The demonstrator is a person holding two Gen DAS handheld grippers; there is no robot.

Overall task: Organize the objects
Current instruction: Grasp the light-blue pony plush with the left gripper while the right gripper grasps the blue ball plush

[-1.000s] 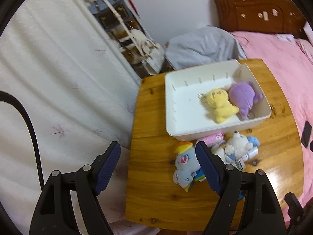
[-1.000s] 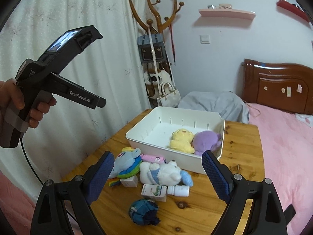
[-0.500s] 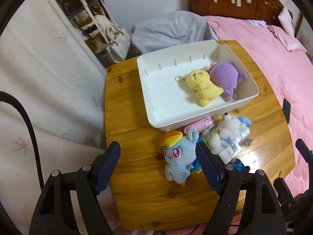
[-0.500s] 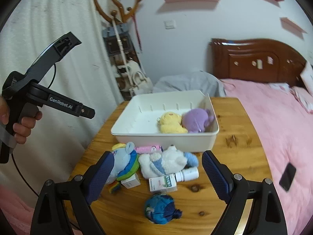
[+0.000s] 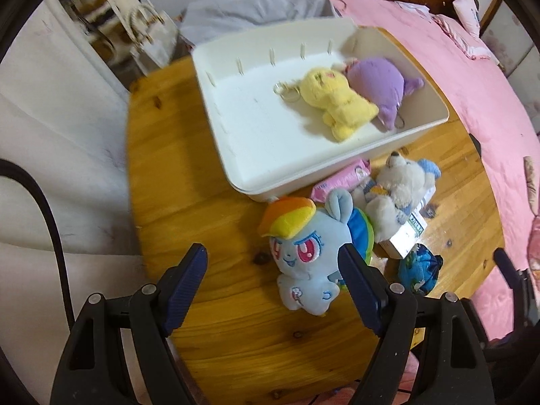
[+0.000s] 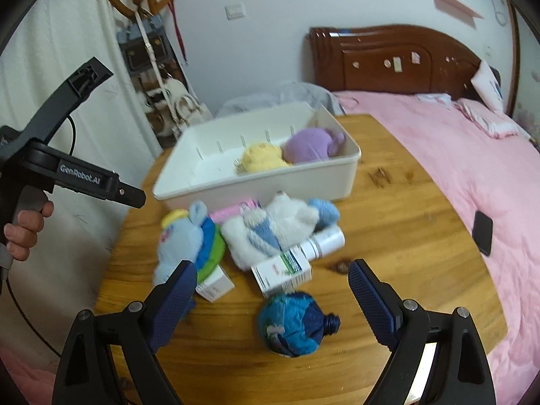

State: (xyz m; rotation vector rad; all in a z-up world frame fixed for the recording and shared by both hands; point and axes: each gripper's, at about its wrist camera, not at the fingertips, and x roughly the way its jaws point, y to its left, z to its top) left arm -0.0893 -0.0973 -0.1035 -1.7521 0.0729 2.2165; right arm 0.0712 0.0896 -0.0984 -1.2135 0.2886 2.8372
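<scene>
The white bin (image 5: pixel 388 141) stands on the wooden counter (image 5: pixel 189 175), and two toys already lie inside it: a yellow plush (image 5: pixel 334 101) and a purple plush (image 5: pixel 378 84), side by side. The other things wait in a heap just in front of the bin: a blue pony plush (image 5: pixel 303 249), a white bear plush (image 5: pixel 398 195), a pink packet (image 5: pixel 341 179), a medicine box (image 6: pixel 283 270), a white bottle (image 6: pixel 324 241) and a blue ball-shaped toy (image 6: pixel 293 324).

The step in hand looks like the approach for the next pick. The left tongs (image 5: pixel 271 280) are spread wide and empty; they point down at the counter, with the pony plush near the right-hand finger but not between the pads. The right tongs (image 6: pixel 273 297) are also spread and hold nothing; the blue ball-shaped toy lies between the fingers in this view, but no pad touches it.

For the next move, the left tongs probably need to shift sideways so that the pony's soft body comes between the pads, then go lower and close gently. After that the toy should be lifted over the near wall of the bin and put in the free part, to the left of the yellow plush.
</scene>
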